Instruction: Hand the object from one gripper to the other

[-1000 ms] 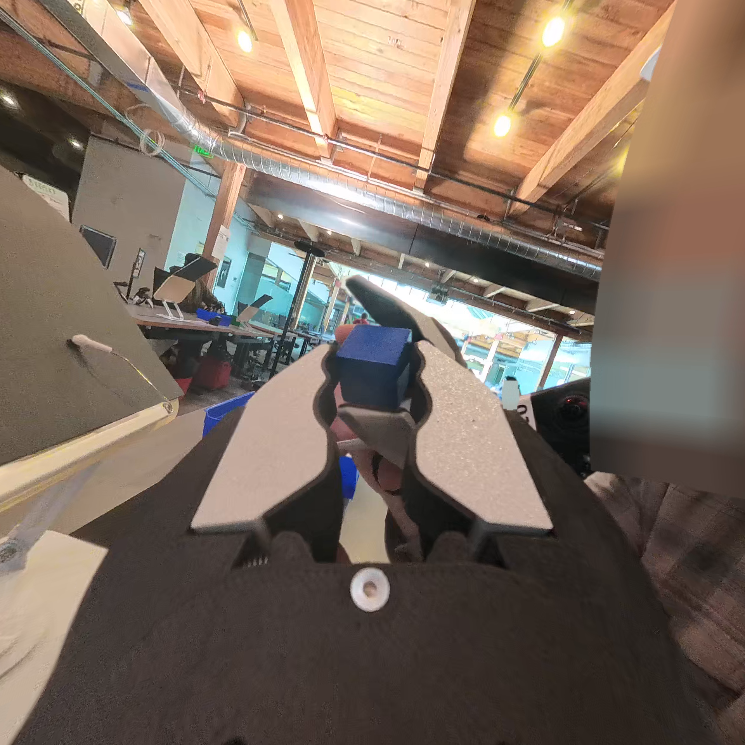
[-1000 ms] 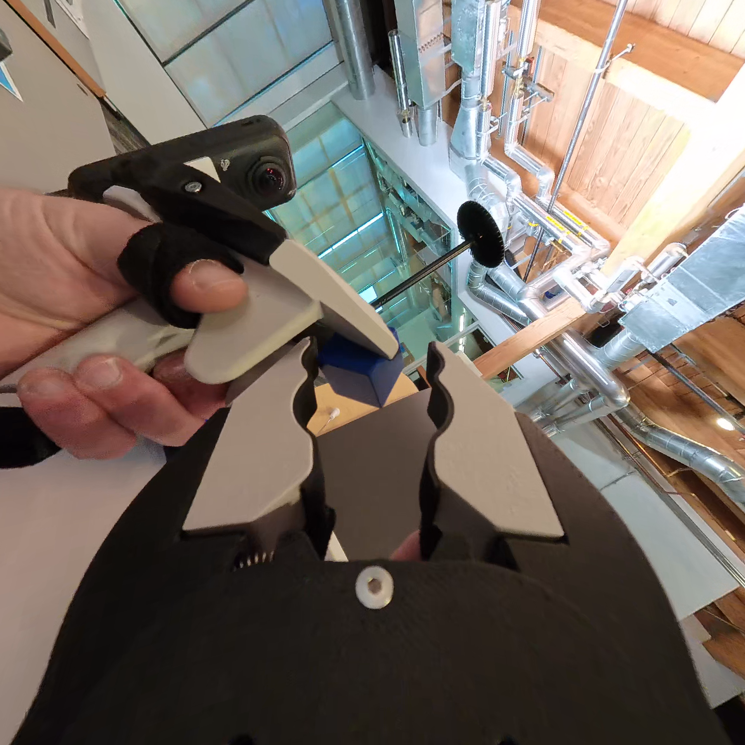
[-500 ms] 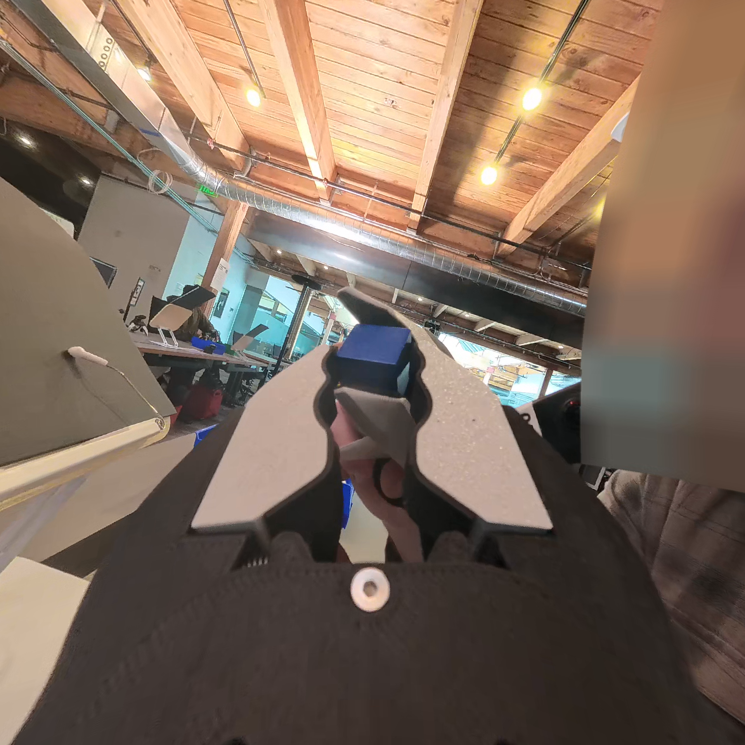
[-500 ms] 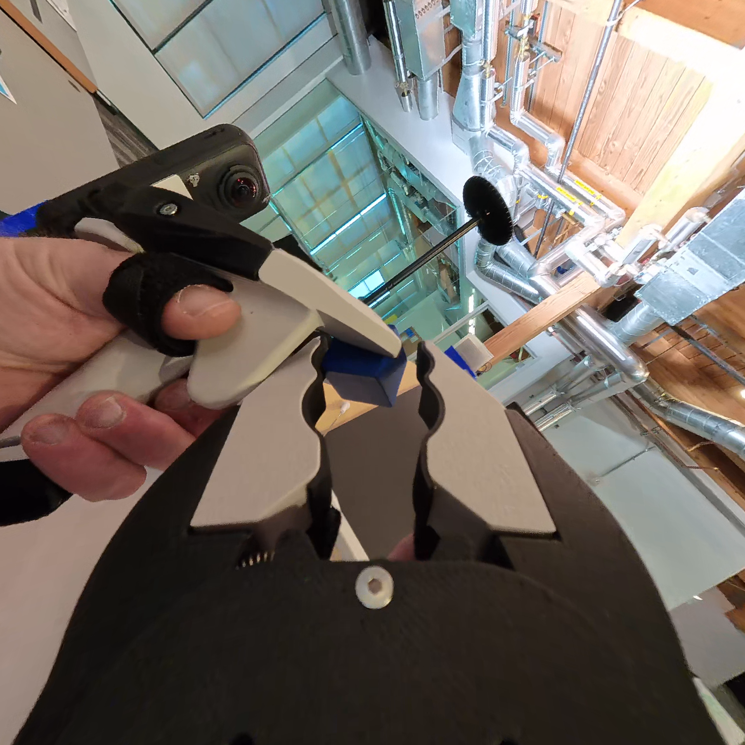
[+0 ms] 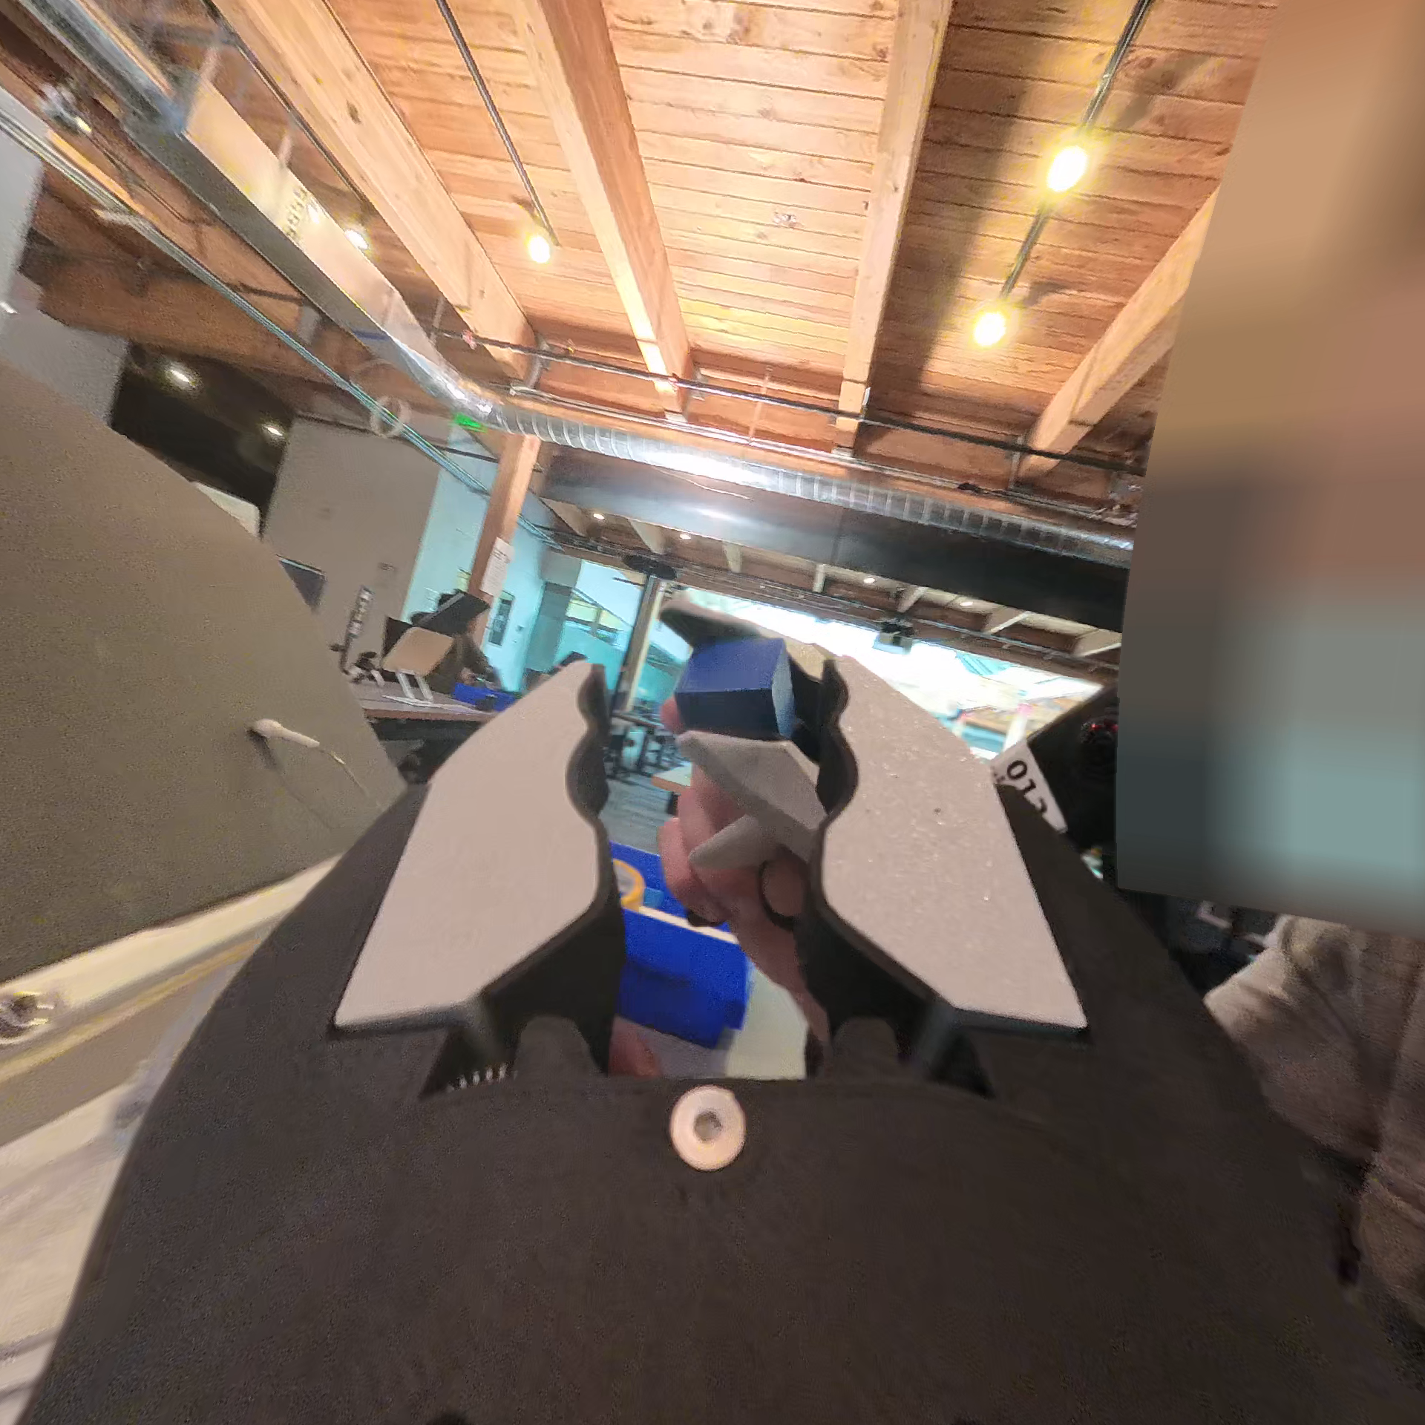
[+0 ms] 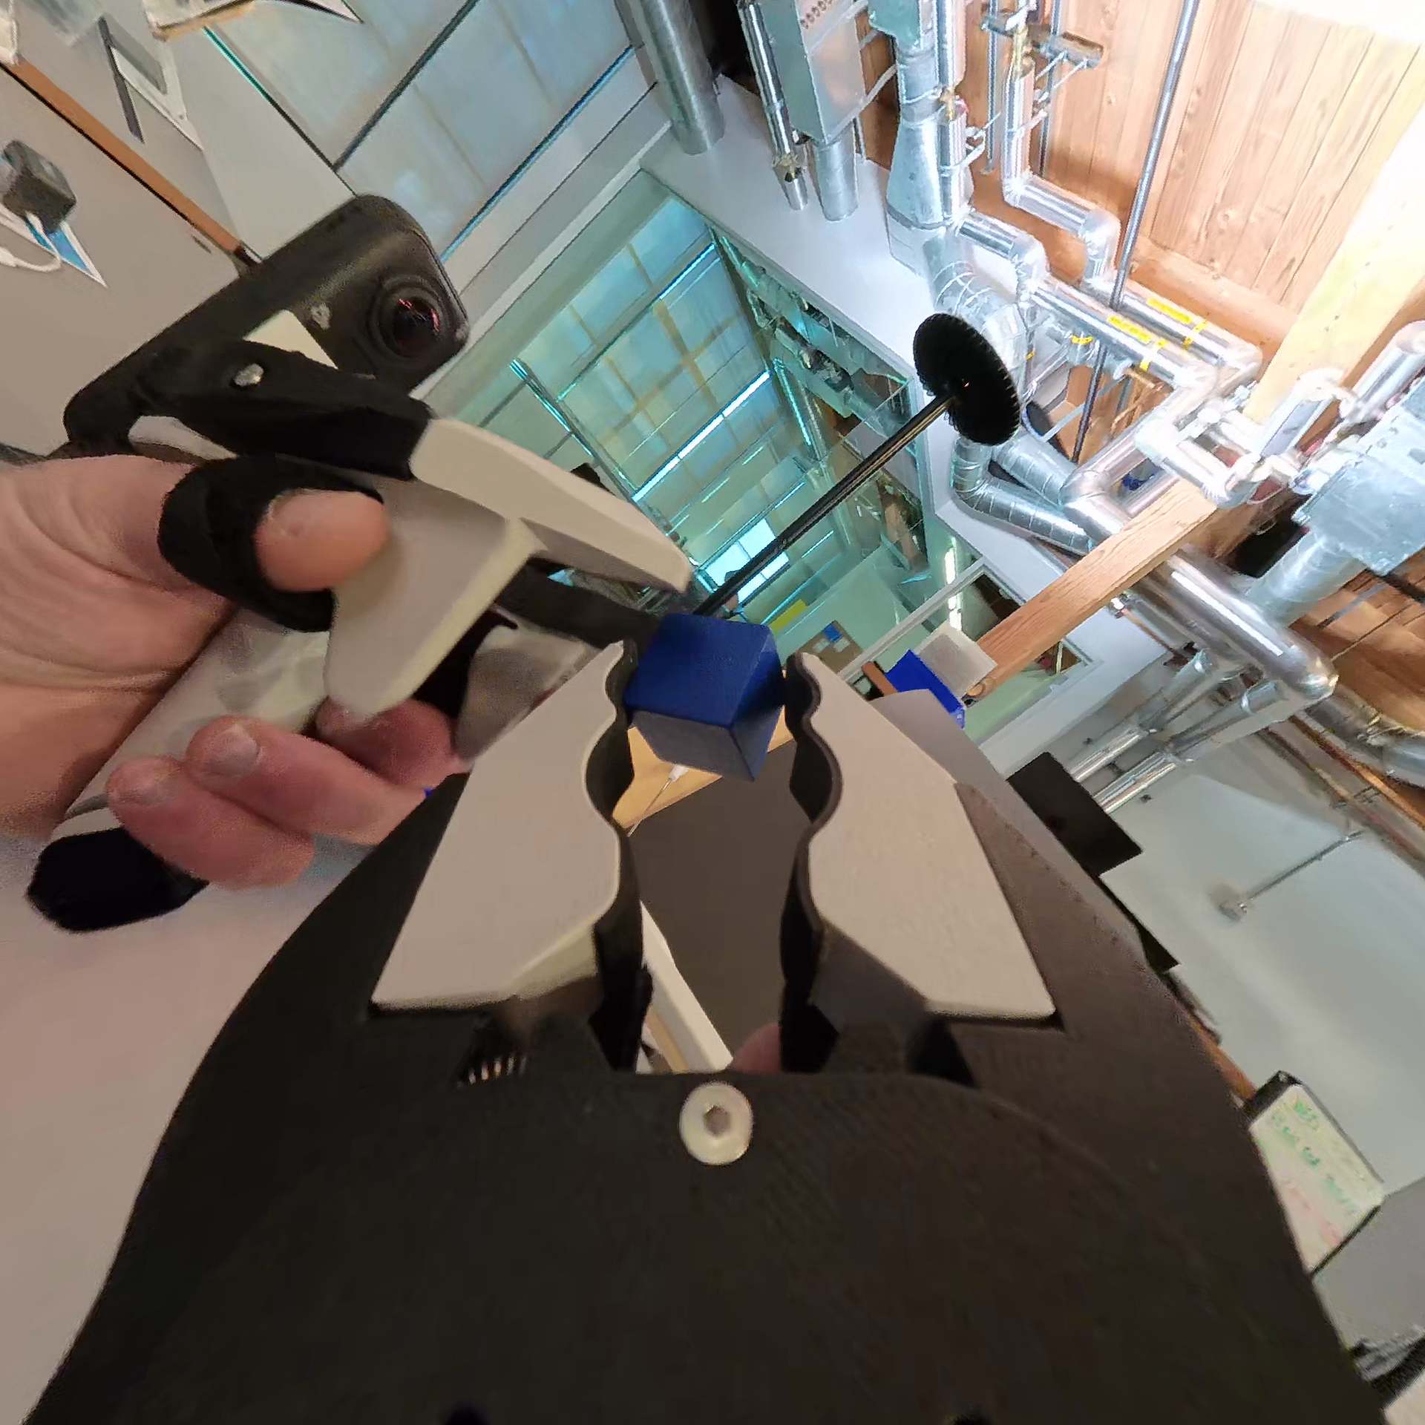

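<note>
Cube [image 6: 705, 705] clamped between right gripper [image 6: 705, 678] tips.

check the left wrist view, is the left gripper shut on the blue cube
No, the left gripper stands open with a gap beside the blue cube.

Brightly lit in both views, with warm glare from the ceiling spot lamps [image 5: 1067, 167] on the wooden ceiling [image 5: 740, 193] and cool daylight through the glass wall [image 6: 678, 401]. Strongly bent at the edges by the wide-angle lenses, so beams and the metal pipes [image 6: 1079, 308] curve. Slightly smeared by motion at the left rim of the left wrist view, with a flat mosaic patch along its right side.
</note>
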`<state>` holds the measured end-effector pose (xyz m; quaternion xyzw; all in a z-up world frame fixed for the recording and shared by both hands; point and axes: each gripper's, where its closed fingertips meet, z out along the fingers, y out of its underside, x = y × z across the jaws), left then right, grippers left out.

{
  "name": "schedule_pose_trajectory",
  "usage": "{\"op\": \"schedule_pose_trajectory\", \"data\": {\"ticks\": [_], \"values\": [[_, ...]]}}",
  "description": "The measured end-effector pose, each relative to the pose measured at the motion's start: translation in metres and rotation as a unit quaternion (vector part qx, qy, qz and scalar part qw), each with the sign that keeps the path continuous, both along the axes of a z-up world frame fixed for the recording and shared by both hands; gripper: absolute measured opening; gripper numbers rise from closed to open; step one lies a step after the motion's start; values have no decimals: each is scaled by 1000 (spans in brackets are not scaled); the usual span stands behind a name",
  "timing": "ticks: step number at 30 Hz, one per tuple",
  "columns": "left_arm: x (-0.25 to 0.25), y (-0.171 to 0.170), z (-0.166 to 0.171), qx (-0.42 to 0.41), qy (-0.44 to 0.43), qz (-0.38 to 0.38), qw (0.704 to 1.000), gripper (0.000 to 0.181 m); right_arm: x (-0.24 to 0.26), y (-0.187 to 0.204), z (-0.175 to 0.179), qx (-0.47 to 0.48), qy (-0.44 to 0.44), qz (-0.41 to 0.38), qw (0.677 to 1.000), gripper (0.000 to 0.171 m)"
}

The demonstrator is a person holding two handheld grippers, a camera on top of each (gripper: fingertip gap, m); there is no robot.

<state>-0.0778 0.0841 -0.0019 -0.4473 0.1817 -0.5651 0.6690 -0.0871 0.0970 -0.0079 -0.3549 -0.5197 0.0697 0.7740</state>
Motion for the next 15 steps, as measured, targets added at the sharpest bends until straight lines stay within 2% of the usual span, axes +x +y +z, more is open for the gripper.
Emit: {"op": "schedule_pose_trajectory", "data": {"ticks": [2, 4, 8, 11, 15], "values": [[-3, 3, -1, 24, 41, 44, 998, 55, 5, 5, 2, -18, 6, 3, 1000, 36], [-3, 8, -5, 51, 108, 104, 987, 58, 5, 11, -9, -60, -25, 11, 998, 35], [-3, 22, -20, 76, 261, 209, 939, 64, 10, 35, -42, -85, -123, -46, 988, 35], [-7, 32, -31, 45, 304, 221, 925, 66, 9, 42, -62, -114, -168, -66, 977, 35], [-8, 39, -44, 11, 322, 206, 924, 68, 8, 47, -81, -147, -204, -78, 965, 35]]}}
